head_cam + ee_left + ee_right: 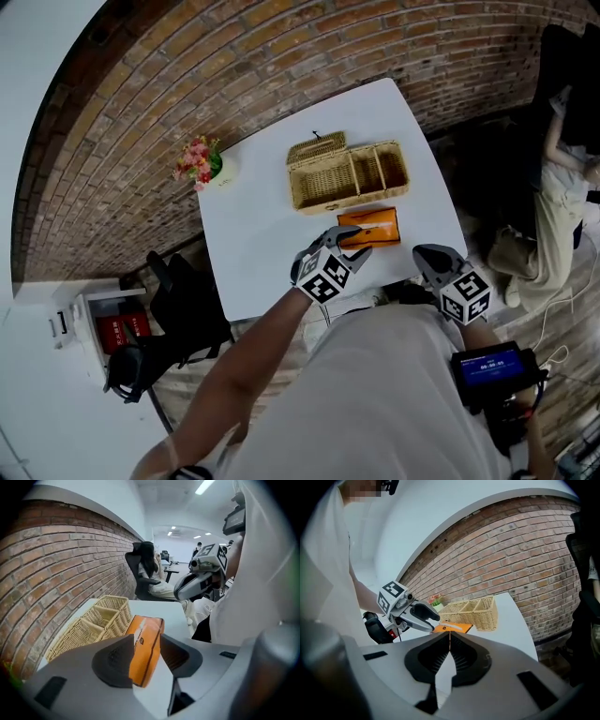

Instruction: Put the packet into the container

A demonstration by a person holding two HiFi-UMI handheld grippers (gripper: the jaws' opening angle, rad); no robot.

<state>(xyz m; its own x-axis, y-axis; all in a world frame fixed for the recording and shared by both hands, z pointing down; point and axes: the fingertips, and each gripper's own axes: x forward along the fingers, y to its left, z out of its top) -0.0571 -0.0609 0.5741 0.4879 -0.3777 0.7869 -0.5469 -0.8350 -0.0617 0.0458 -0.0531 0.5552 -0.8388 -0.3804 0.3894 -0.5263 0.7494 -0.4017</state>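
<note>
Lying flat, orange packet (368,228), seemingly glossy

I count one packet (368,228) and one wicker container (348,174) on my surface (253,244). The container has three compartments (367,172). One flower pot (199,161) too.

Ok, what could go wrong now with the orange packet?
The left gripper has its jaws open around the packet, near one end, so a grip there might let it droop or slip out. The packet lies close to the basket, so lifting it could bump the basket and push it along. The basket has narrow sections, so the packet might catch on a divider.
</note>
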